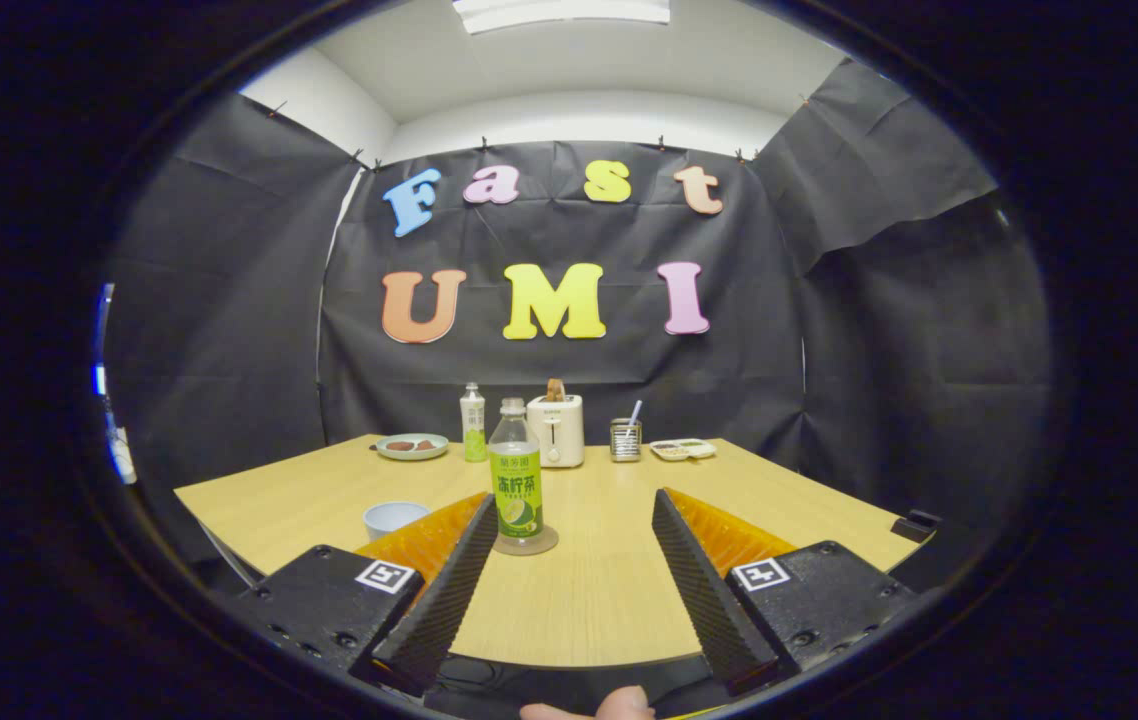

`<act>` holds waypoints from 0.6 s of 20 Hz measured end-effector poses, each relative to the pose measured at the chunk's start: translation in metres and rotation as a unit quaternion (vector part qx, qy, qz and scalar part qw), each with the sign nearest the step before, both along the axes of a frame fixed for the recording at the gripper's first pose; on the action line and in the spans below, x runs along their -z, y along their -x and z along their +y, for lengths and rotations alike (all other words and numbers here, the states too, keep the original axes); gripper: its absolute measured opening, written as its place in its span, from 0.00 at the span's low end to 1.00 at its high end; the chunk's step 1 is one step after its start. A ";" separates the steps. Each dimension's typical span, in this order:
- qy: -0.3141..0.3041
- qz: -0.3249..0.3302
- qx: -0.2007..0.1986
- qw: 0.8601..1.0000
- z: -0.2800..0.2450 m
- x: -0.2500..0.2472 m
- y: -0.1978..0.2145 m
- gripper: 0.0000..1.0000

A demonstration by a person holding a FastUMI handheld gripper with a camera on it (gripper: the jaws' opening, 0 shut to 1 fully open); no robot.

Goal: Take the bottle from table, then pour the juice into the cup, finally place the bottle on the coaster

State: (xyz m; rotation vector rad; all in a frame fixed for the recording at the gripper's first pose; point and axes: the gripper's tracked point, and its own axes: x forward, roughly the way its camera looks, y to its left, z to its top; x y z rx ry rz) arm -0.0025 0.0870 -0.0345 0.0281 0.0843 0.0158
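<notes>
Here the gripper hangs released, fingers spread wide and empty; the bottle stands upright on the coaster just ahead, beside the left finger, the cup near.

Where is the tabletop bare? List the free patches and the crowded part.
Free: the table between the open gripper fingers, from the bottle on its coaster rightward; also the stretch right of the right finger. Crowded: the far edge, with plate, second bottle, toaster, tin and tray. The cup sits beside the left finger.
</notes>
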 end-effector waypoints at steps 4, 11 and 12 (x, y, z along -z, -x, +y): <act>0.000 -0.009 0.004 1.000 0.006 0.007 -0.001 0.99; 0.005 0.007 0.022 1.000 0.013 0.036 -0.013 0.99; 0.011 0.002 0.025 1.000 0.013 0.038 -0.014 0.99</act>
